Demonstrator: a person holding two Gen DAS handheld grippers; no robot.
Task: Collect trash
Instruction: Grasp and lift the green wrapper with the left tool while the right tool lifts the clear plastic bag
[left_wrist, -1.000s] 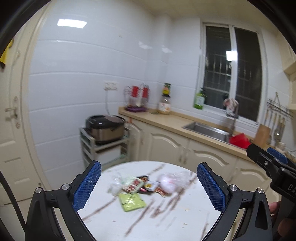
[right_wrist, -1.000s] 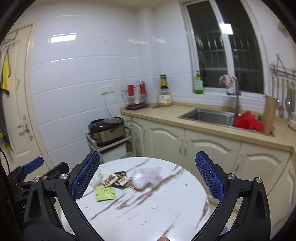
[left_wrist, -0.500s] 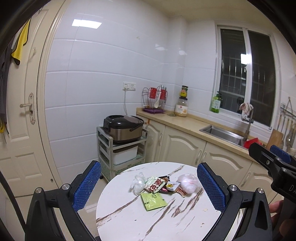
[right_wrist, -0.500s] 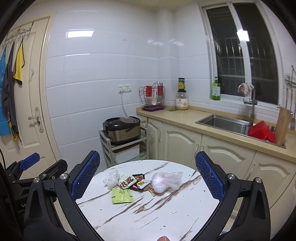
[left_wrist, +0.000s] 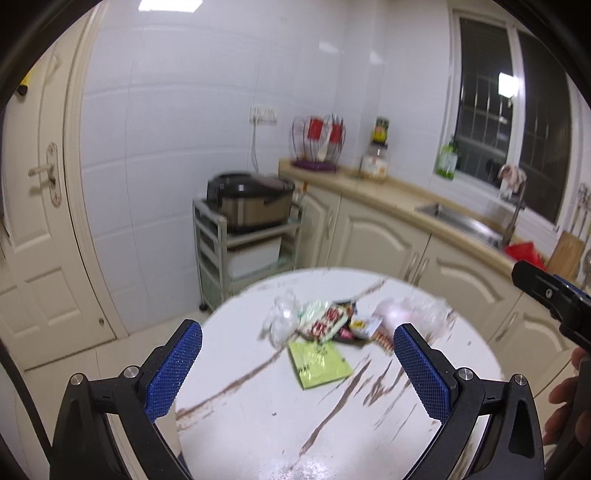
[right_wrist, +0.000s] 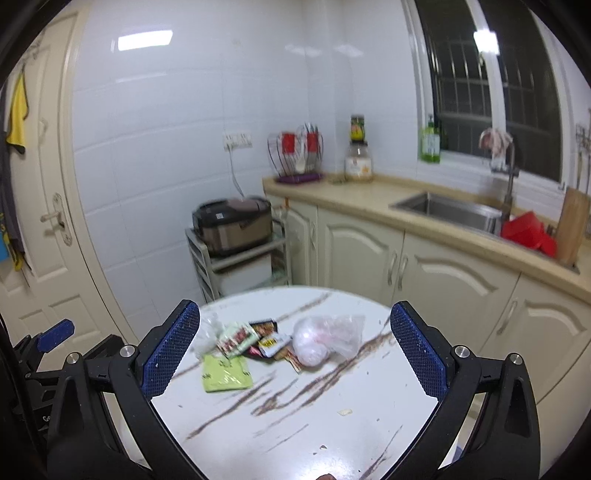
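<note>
A heap of trash lies on the round marble table (left_wrist: 258, 424) (right_wrist: 314, 435): a green packet (left_wrist: 319, 363) (right_wrist: 225, 374), a clear crumpled bag (left_wrist: 280, 321) (right_wrist: 207, 332), red snack wrappers (left_wrist: 328, 319) (right_wrist: 236, 339) and a whitish plastic bag (left_wrist: 410, 314) (right_wrist: 325, 338). My left gripper (left_wrist: 297, 369) hangs open above the table, short of the heap. My right gripper (right_wrist: 295, 356) is open too, with the heap showing between its fingers and nothing held. The right gripper's tip (left_wrist: 554, 299) shows at the right edge of the left wrist view.
Beyond the table a rice cooker (right_wrist: 232, 225) sits on a white cart (left_wrist: 236, 254). A counter with a sink (right_wrist: 447, 210), cream cabinets (right_wrist: 369, 254) and a window run along the right. A door (left_wrist: 33, 240) is on the left. A hand (left_wrist: 569, 398) holds the right gripper.
Both views have tilted down and drawn closer to the table, so the trash heap looks larger and sits between the fingers. Both grippers stay open.
</note>
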